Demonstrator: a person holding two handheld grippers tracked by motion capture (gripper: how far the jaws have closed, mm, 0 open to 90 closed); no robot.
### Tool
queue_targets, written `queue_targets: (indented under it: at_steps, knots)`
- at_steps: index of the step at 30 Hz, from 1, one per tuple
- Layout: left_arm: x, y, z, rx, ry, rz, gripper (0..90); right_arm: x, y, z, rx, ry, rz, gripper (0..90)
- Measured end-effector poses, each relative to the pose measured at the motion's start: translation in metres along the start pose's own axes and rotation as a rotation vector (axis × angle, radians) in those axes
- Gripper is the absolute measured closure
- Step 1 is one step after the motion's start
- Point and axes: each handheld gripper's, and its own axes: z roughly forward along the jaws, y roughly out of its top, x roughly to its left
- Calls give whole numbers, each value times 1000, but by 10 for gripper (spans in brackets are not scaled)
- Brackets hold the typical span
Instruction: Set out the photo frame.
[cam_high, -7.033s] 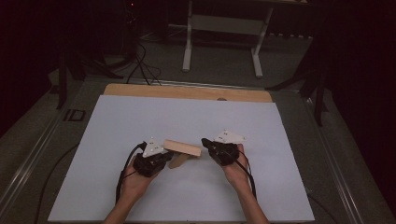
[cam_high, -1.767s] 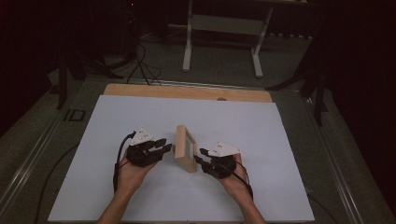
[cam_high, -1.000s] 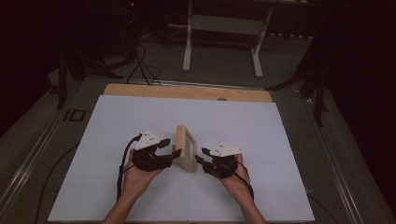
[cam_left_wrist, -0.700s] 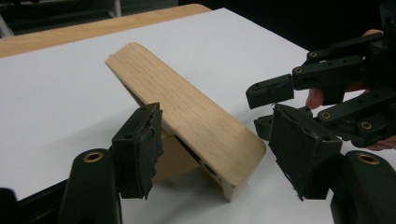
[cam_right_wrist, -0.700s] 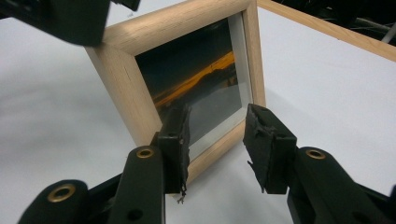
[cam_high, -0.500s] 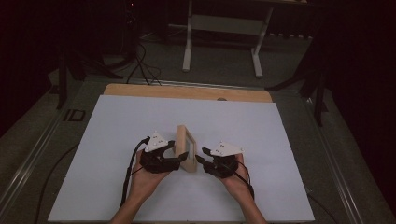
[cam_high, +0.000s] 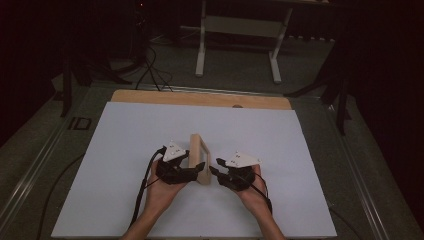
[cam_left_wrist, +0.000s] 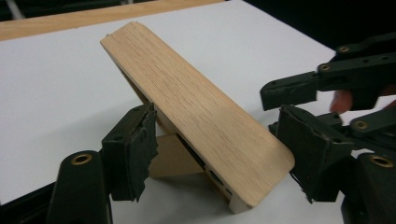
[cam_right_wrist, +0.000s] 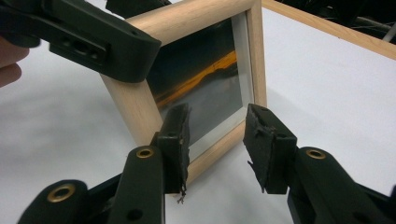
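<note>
Left gripper (cam_high: 197, 169): jaws standing wide, having just been opening; the near end of the wooden picture frame (cam_high: 200, 157) is sitting between them, pads flanking it, contact not clear in the left gripper view (cam_left_wrist: 219, 154).

Right gripper (cam_high: 214, 171): jaws parted at a middling width, pointing at the frame's (cam_right_wrist: 196, 79) glazed front, closed on nothing; tips sitting just short of the lower rail in the right gripper view (cam_right_wrist: 217, 147).

Picture frame: standing on edge at the middle of the white sheet (cam_high: 125, 145), leaning back on its rear prop (cam_left_wrist: 170, 156), wooden back (cam_left_wrist: 196, 112) facing the left gripper.

Change from a second earlier: the left gripper is now sitting closer in against the frame; the right gripper and frame are sitting as before.

Surface: white sheet covering a wooden tabletop (cam_high: 200, 98), bare wood showing along the far edge.

Room: dim; grey floor, white stand legs (cam_high: 202, 47) and black cables (cam_high: 150, 65) lying beyond the table.
</note>
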Motion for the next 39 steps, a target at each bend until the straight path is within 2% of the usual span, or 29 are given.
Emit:
queue_targets:
  at_steps: [8, 11, 18, 30, 39]
  knots:
    - [-1, -3, 7, 24, -3, -1, 291, 0, 0, 0, 0, 1, -1, 597]
    - [0, -3, 9, 28, -23, -1, 321, -1, 0, -1, -5, -2, 3, 597]
    - [0, -3, 8, 34, -23, -3, 351, -5, 1, -5, -16, -10, 17, 592]
    - [5, -2, 6, 43, -29, -29, 489, -9, 2, -8, -28, -18, 23, 584]
    - [4, -2, 5, 40, -25, -12, 556, -14, 4, -13, -50, -30, 42, 579]
